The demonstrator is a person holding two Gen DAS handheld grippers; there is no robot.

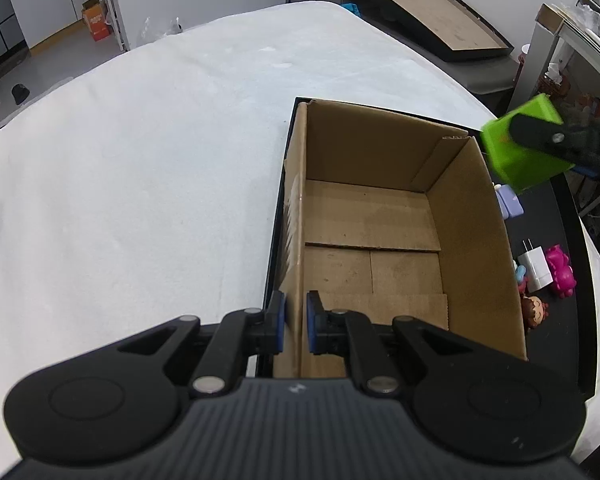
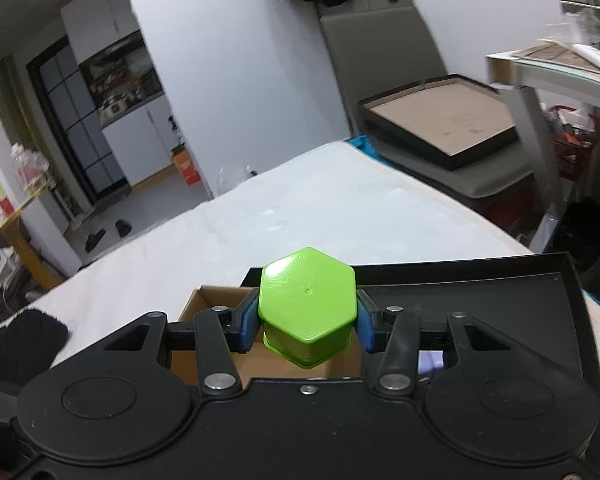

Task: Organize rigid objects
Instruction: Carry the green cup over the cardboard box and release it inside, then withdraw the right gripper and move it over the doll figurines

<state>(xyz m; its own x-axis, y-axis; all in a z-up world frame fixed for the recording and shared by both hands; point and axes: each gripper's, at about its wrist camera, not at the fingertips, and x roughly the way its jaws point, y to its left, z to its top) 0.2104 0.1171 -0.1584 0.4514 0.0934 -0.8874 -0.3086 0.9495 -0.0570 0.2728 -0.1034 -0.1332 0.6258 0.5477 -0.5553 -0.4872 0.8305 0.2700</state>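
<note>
An open cardboard box (image 1: 380,216) stands on a black tray (image 1: 572,248) on the white table. My left gripper (image 1: 296,326) is shut on the box's near left wall (image 1: 294,240). My right gripper (image 2: 306,322) is shut on a green hexagonal container (image 2: 308,300) and holds it in the air above the box's right side; it also shows in the left wrist view (image 1: 520,144). The box (image 2: 216,300) is empty inside.
On the tray right of the box lie a lilac block (image 1: 510,202), a white charger plug (image 1: 536,270), a pink toy (image 1: 562,272) and a small doll figure (image 1: 534,312). A second black tray (image 2: 440,120) rests on a chair beyond the table.
</note>
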